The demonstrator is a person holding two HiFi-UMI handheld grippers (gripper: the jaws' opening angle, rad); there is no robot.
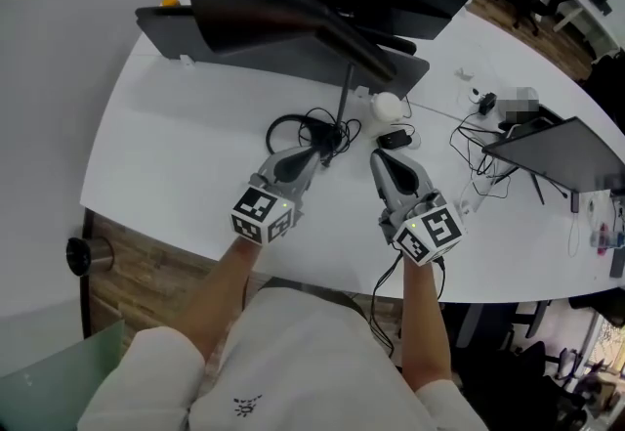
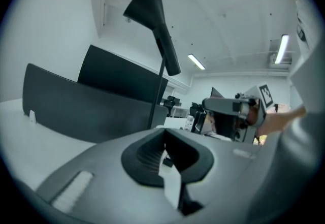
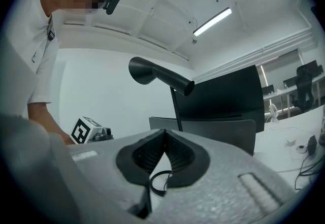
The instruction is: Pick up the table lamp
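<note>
**Head view.** The table lamp (image 1: 344,92) stands upright on the white desk (image 1: 166,136). Its thin stem rises just beyond the left gripper (image 1: 314,158) and the right gripper (image 1: 377,158). This is judged the approach step, with the lamp not yet held.

**Left gripper view.** Jaws are pressed together and empty, and the stem is ahead.

**Right gripper view.** Jaws are likewise closed on nothing. The next move calls for opening the jaws around the stem.

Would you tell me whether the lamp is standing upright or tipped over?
Upright: the lamp stands on the table, its stem rising near-vertical with the shade on top in both gripper views.
</note>
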